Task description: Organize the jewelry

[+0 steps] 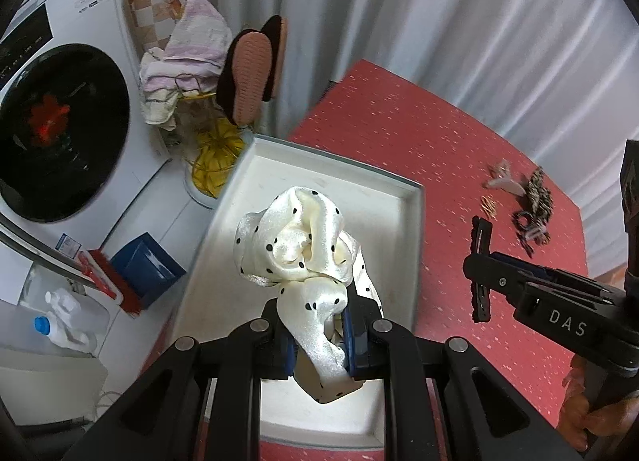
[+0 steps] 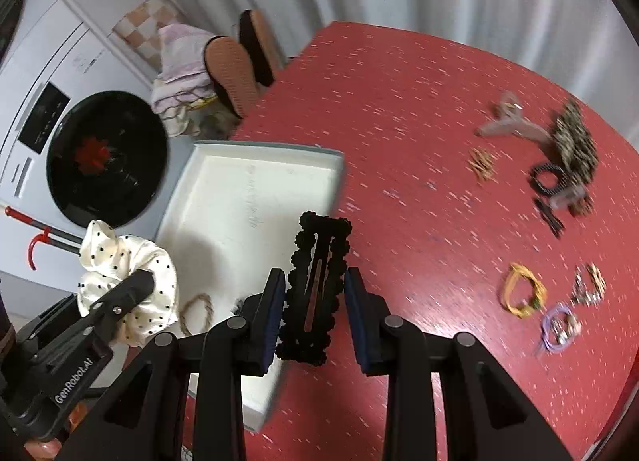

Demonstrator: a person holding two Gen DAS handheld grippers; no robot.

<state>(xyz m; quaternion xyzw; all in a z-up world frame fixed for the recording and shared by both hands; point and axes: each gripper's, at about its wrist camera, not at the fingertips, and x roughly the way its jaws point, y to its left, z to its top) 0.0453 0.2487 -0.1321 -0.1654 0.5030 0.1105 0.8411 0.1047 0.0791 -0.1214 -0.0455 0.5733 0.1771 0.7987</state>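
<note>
Midway, I judge: the left claw [image 1: 319, 345] grips a polka-dot scrunchie [image 1: 297, 237] above the white tray [image 1: 415, 197], the right claw [image 2: 315, 313] clamps a black hair clip [image 2: 317, 281] by the tray's right edge (a rope ring [image 2: 195, 311] already inside), while clips and bands [image 2: 523, 289] wait on the red desk [image 2: 399, 101], far right.

free: bare white floor of the shallow white cardboard tray [image 2: 255, 189], far half | blocked: thin brown cord loop [image 2: 196, 311] on tray's near floor | free: speckled red tabletop [image 2: 399, 101] between tray and clutter | blocked: grey claw hair clip [image 2: 509, 123], black ring-shaped hair tie [image 2: 546, 180], yellow elastic band [image 2: 523, 295] crowd right side
</note>
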